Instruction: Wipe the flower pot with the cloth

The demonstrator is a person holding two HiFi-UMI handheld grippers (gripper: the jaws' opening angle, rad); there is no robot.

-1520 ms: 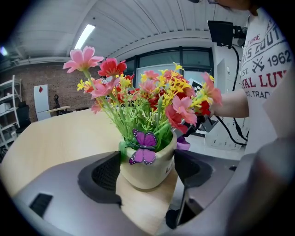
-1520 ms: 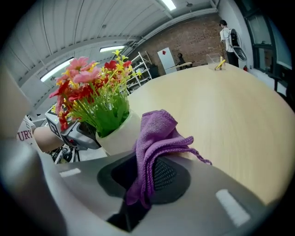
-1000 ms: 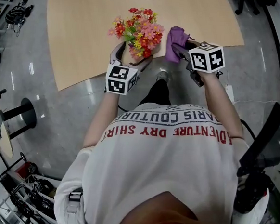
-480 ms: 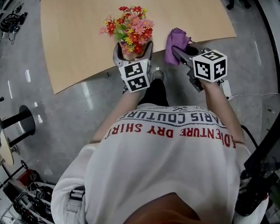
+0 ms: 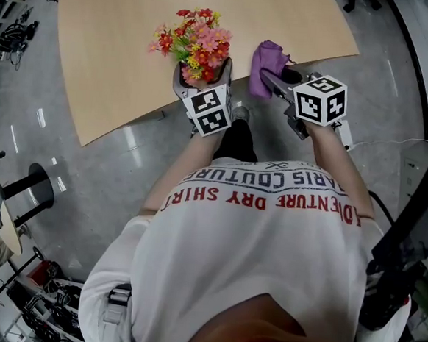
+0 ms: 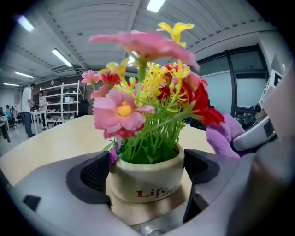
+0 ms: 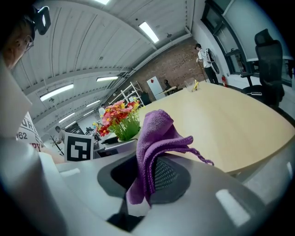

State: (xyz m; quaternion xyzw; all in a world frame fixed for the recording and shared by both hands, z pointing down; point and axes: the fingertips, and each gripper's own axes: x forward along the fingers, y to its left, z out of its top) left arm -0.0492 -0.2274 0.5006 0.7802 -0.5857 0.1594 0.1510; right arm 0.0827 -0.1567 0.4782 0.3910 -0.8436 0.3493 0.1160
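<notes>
1. A large open workroom with a ribbed ceiling, strip lights (image 7: 148, 31) and a brick back wall surrounds the scene; the floor (image 5: 112, 158) is polished grey.
2. A pale wooden desk (image 5: 112, 55) with a curved near edge fills the top of the head view, and a person in a white printed shirt (image 5: 253, 236) stands at that edge.
3. The left claw (image 5: 202, 78), its marker cube (image 5: 210, 111) facing up, reaches over the desk's edge. Its jaws have just been opening and stand wide, one on each side of the flower pot (image 6: 146, 177). The dark pads (image 6: 97, 173) sit right beside the pot's walls; whether they press on it cannot be told.
4. The right claw (image 7: 146, 177) is held to the right of the pot, its jaws clamped on the cloth (image 7: 154, 138).
5. The cream pot stands upright near the desk's near edge, holding pink, red and yellow flowers (image 5: 192, 39).
6. The purple cloth hangs bunched from the right claw, just beside the flowers and over the desk's edge.
</notes>
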